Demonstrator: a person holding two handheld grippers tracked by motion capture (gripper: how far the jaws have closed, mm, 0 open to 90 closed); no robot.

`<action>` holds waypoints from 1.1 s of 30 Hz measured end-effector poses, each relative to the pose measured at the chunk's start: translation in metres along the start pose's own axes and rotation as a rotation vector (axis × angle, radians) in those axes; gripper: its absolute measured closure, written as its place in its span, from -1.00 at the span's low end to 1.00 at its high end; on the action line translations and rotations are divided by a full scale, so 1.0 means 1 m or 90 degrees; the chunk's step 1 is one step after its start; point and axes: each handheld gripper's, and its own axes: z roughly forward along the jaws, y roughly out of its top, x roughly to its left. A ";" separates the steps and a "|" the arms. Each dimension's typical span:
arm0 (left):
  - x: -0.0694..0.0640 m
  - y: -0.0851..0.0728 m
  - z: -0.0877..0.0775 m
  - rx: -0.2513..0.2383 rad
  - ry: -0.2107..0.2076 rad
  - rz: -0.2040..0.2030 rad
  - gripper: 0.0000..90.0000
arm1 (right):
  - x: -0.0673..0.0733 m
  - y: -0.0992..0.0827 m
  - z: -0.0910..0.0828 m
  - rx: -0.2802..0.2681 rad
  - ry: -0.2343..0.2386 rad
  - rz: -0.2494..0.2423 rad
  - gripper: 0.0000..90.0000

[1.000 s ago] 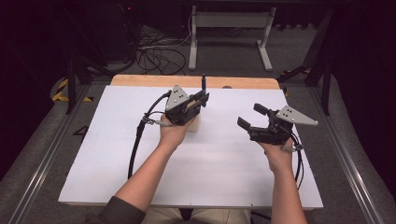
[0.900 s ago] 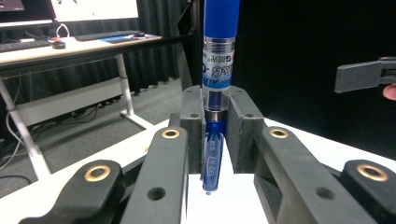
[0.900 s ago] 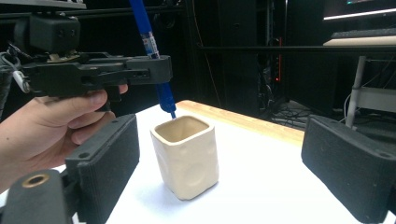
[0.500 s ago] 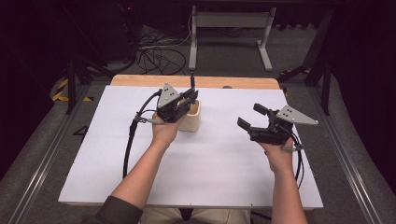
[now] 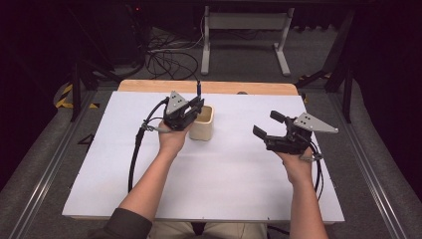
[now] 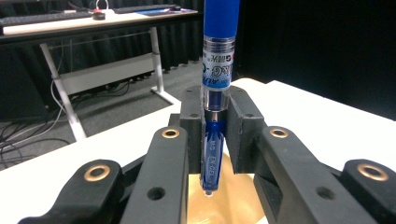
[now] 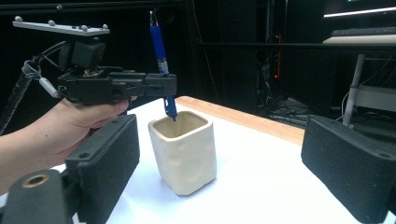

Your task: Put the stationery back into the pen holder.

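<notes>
A blue pen (image 5: 198, 89) stands upright with my left gripper (image 5: 199, 103) shut on its lower barrel. In the left gripper view the pen (image 6: 219, 56) runs between the two pads of that gripper (image 6: 217, 121), tip down over the cream inside of the cup (image 6: 236, 196). The cream square cup (image 5: 203, 123) stands on the white table top (image 5: 224, 189), just right of my left hand. From the right gripper view, the pen (image 7: 159, 46) has its tip at the rim of the cup (image 7: 184, 154). My right gripper (image 5: 267, 124) hovers open to the right of the cup, nothing between its pads (image 7: 112, 158).
A wooden strip (image 5: 209, 87) borders the table's far edge. Beyond it are floor cables (image 5: 169, 59) and a white desk frame (image 5: 244, 30). Metal rails (image 5: 45, 169) run along both sides. Each gripper trails a black cable (image 5: 134, 154) over the table.
My left hand has shifted left and sunk a little with the pen, uncovering the cup and bringing the pen tip to its opening. The right hand has stayed put.
</notes>
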 end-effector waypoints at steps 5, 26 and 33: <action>0.005 -0.005 0.003 0.014 0.007 -0.004 0.75 | 0.000 0.000 0.001 0.003 -0.001 -0.002 -0.72; 0.003 -0.026 0.017 0.059 -0.011 -0.022 0.74 | 0.000 -0.001 0.003 0.010 -0.001 -0.003 -0.72; 0.008 -0.028 0.016 0.063 -0.015 -0.023 0.74 | 0.001 -0.001 0.003 0.013 -0.010 -0.010 -0.72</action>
